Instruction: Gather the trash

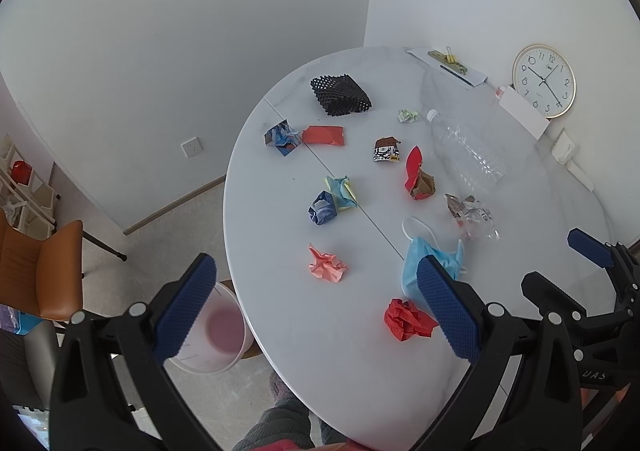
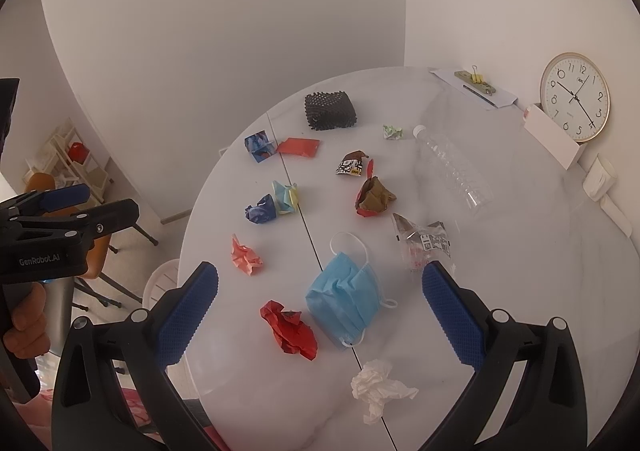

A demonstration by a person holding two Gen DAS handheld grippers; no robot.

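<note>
Both grippers, left [image 1: 316, 307] and right [image 2: 320, 311], hung wide open, empty; face mask [image 2: 344, 303] at twelve o'clock could've slipped, being limp.

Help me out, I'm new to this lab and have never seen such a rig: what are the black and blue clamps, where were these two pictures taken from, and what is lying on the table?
The clamps are two-finger grippers that a person holds, one in each hand. Each carries a wide-angle camera looking along its fingers, so one picture is from the left gripper, the other from the right gripper. Both are open and hold nothing.

On the white round table lies trash: a blue face mask, red crumpled paper, a white tissue, a clear plastic bottle, a black mesh piece and more wrappers. A wall clock leans at the back. A pale bucket stands on the floor beside the table.
</note>
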